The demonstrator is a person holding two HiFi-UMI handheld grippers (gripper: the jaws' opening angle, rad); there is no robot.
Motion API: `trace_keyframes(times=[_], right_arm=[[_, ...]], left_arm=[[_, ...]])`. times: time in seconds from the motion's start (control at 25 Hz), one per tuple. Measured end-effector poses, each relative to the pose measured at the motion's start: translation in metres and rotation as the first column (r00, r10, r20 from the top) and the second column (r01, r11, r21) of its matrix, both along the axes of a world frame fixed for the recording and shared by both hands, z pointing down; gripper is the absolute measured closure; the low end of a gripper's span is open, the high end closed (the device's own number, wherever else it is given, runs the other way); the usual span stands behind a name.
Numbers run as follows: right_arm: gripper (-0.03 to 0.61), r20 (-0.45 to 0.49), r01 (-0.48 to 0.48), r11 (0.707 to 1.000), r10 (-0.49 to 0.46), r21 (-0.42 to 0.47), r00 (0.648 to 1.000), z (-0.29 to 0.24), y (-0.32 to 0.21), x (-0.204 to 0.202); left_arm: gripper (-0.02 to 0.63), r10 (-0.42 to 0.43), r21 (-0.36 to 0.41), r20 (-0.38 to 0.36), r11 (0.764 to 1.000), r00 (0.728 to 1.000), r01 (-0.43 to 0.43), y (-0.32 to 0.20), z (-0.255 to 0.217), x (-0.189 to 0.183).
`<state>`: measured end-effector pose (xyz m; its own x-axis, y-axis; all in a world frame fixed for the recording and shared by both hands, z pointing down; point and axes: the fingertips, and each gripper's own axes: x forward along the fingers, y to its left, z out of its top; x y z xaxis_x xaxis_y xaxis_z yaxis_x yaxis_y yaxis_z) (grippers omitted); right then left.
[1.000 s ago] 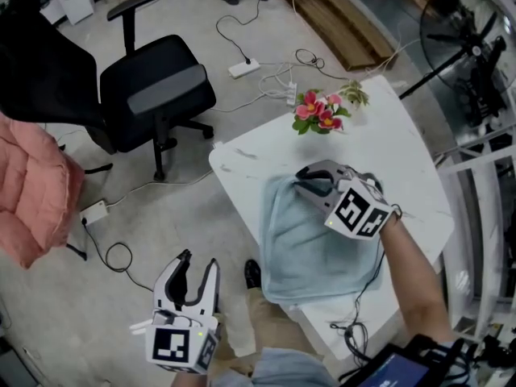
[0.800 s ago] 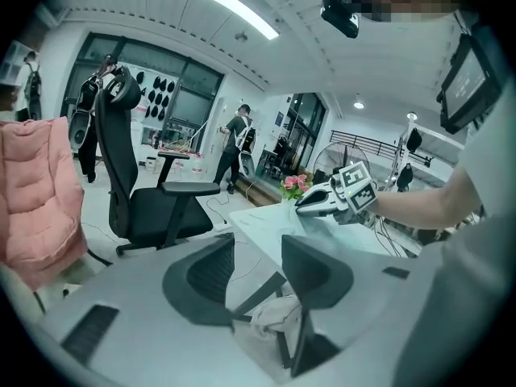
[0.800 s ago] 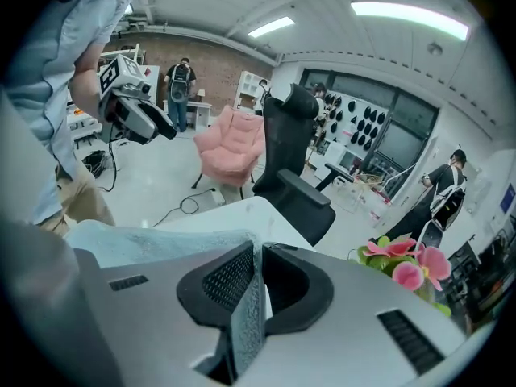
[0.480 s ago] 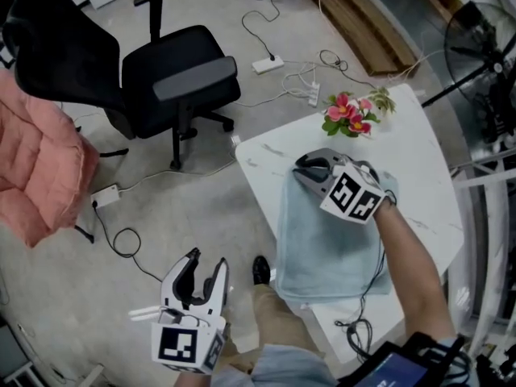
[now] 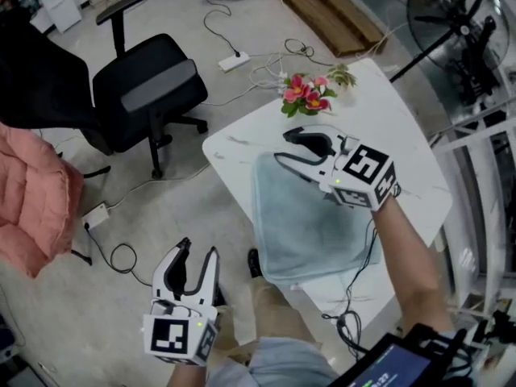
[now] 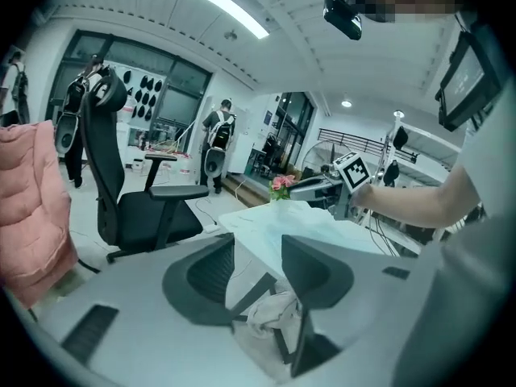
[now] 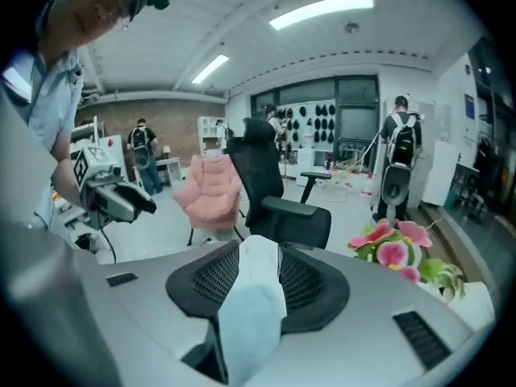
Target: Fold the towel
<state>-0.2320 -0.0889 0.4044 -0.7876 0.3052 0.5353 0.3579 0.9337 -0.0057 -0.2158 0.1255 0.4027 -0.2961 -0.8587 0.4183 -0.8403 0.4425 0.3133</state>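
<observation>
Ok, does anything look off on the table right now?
Nothing spilled or damaged. One oddity: a fold of the towel stands up between the right gripper's jaws, which have just been opening, while the rest lies flat on the table.

Count: 1 towel (image 5: pixel 310 228), 1 white table (image 5: pixel 387 111), 1 flower bunch (image 5: pixel 306 95) far end, 1 black office chair (image 5: pixel 149 91) left, 1 pink padded jacket (image 5: pixel 32 204) far left, 1 fan (image 5: pixel 447 10) far right.

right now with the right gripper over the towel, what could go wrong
1. The right gripper has just been opening its jaws, but a fold of the towel sits between them; pulling away may drag it open.
2. The towel's near corner seems to overhang the table; a tug could slide it off.
3. The flowers stand close beyond the jaws and could get knocked.
</observation>
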Motion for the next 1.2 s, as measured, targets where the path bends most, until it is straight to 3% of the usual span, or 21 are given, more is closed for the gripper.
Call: trace_keyframes(times=[0.24, 0.52, 0.76, 0.84, 1.04, 1.2], right_arm=[[0.430, -0.006, -0.214, 0.975, 0.215, 0.063, 0.977, -0.020, -0.036, 0.057], [0.496, -0.185, -0.434, 0.899, 0.438, 0.065, 0.880, 0.031, -0.047, 0.231], [0.514, -0.352, -0.465, 0.878, 0.474, 0.115, 0.807, 0.110, -0.003, 0.336], [0.515, -0.366, -0.484, 0.868, 0.487, 0.106, 0.793, 0.122, -0.001, 0.354], [0.525, -0.365, -0.490, 0.869, 0.477, 0.063, 0.800, 0.125, -0.002, 0.360], [0.507, -0.392, -0.437, 0.898, 0.422, 0.055, 0.818, 0.120, -0.001, 0.358]], left_arm=[[0.428, 0.179, 0.013, 0.025, 0.984, 0.984, -0.179, -0.033, -0.017, 0.041], [0.430, 0.378, -0.002, 0.032, 0.926, 0.925, -0.378, -0.067, 0.000, 0.105], [0.429, 0.524, -0.057, 0.010, 0.851, 0.852, -0.522, -0.087, 0.040, 0.162], [0.428, 0.552, -0.086, -0.002, 0.830, 0.834, -0.550, -0.089, 0.054, 0.174], [0.428, 0.596, -0.155, -0.067, 0.787, 0.801, -0.598, -0.082, 0.087, 0.200], [0.429, 0.594, -0.151, -0.082, 0.787, 0.801, -0.599, -0.082, 0.084, 0.208]])
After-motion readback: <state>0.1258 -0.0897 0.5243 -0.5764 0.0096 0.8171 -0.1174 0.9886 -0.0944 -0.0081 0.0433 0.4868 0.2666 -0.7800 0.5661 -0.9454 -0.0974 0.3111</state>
